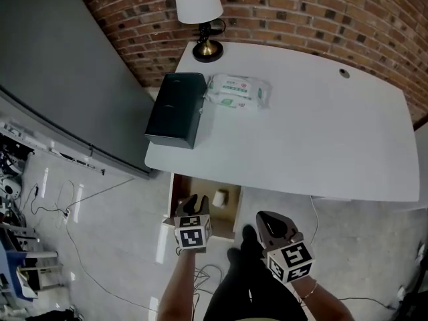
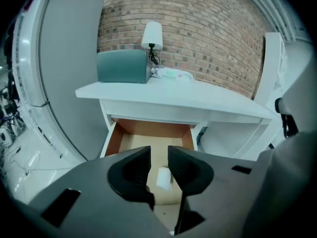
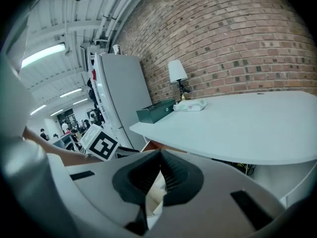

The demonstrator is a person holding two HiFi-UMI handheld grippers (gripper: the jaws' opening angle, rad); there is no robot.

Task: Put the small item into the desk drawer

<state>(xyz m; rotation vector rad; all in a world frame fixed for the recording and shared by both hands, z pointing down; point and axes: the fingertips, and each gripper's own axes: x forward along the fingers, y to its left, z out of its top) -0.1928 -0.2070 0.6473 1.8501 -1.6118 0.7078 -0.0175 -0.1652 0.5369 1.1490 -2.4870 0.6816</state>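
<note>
The small white item (image 1: 221,197) lies on the floor of the open desk drawer (image 1: 175,199), which sticks out from under the white desk (image 1: 321,132). My left gripper (image 1: 198,203) hovers at the drawer's near left, its jaws apart. In the left gripper view the white item (image 2: 163,177) shows through the gap of the left gripper (image 2: 159,155), lying on the drawer bottom (image 2: 148,145) with no pad pressing on it. My right gripper (image 1: 271,223) hangs right of the drawer, below the desk edge. In the right gripper view the right gripper (image 3: 159,157) has its tips together, holding nothing.
On the desk's left end stand a dark green box (image 1: 175,109), a packet of wipes (image 1: 237,91) and a lamp (image 1: 200,19). A tall grey cabinet (image 1: 53,79) stands left of the desk. Cables (image 1: 73,199) trail over the floor at the left.
</note>
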